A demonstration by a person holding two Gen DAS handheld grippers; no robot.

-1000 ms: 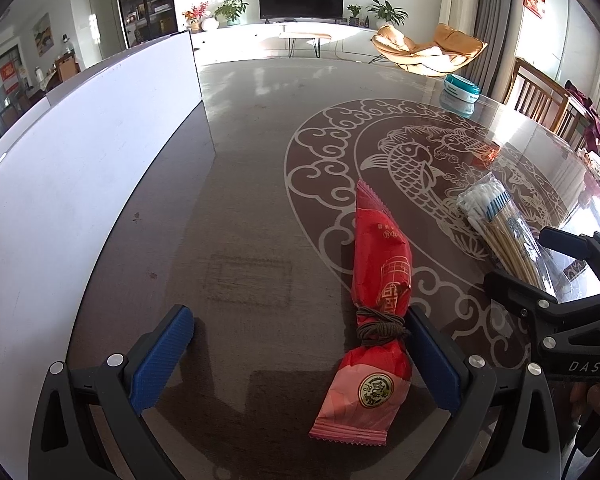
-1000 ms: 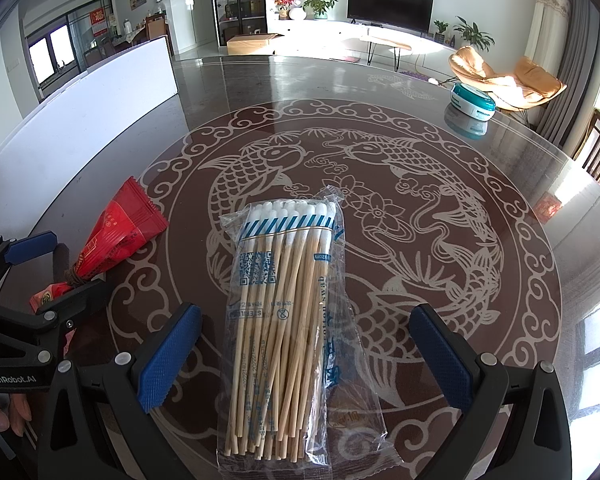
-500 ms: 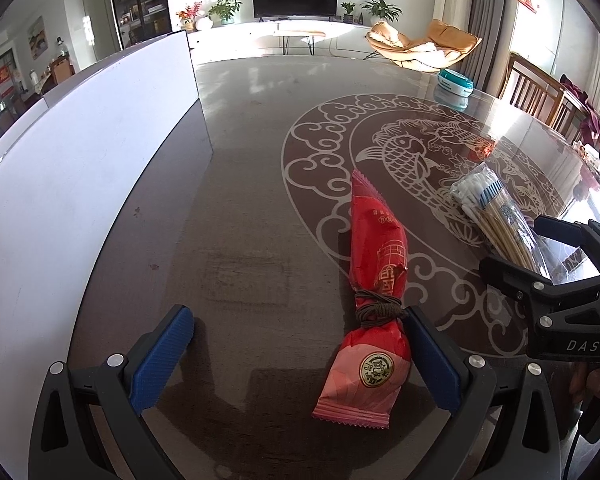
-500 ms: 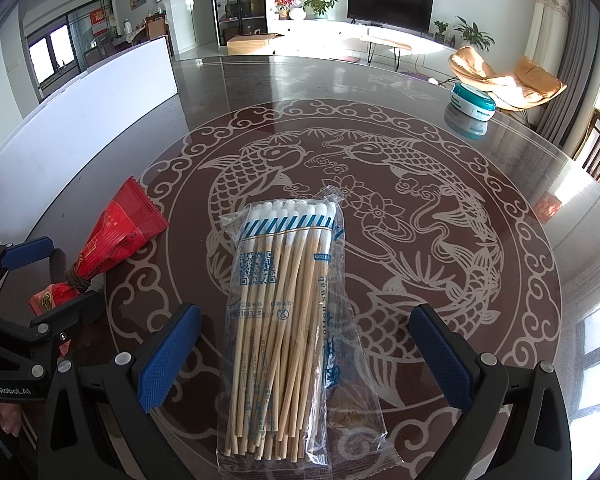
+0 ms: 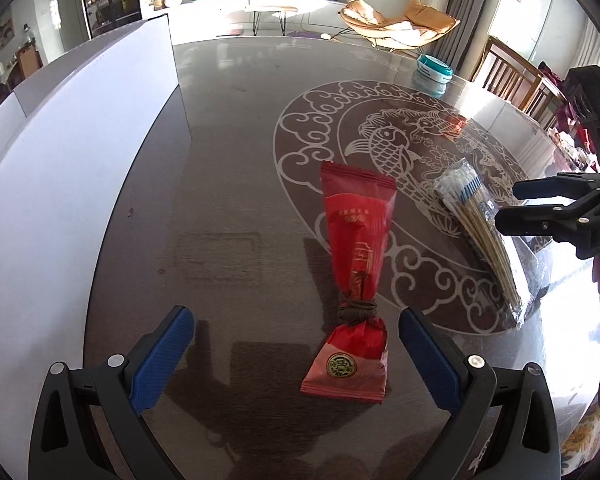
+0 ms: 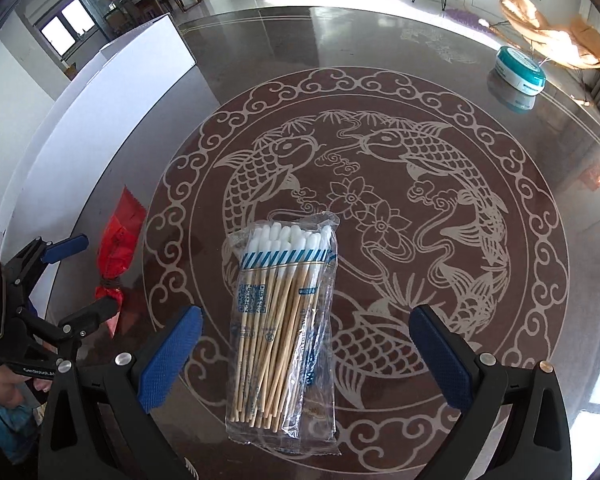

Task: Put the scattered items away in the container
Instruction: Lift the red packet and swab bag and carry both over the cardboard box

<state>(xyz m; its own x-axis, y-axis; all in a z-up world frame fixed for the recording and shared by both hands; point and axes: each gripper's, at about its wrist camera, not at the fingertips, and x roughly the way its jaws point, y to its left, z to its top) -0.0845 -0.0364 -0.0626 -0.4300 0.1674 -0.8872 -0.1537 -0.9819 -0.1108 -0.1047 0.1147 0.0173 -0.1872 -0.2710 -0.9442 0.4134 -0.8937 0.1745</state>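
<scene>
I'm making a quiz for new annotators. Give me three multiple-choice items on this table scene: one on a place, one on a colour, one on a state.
1. Where is the red packet?
A. between the left hand-held gripper fingers
B. in the white container
C. on the swab pack

2. What colour are the gripper pads?
A. red
B. blue
C. green

3. How is the right hand-held gripper?
A. shut on the swab pack
B. open around it
C. holding the teal tin

Key: 1 A, packet lies on the table between the fingers; 2 B, pads are blue; 3 B, fingers stand wide either side.

Both tools, the left tool and the right tool, hover low with fingers spread wide.
</scene>
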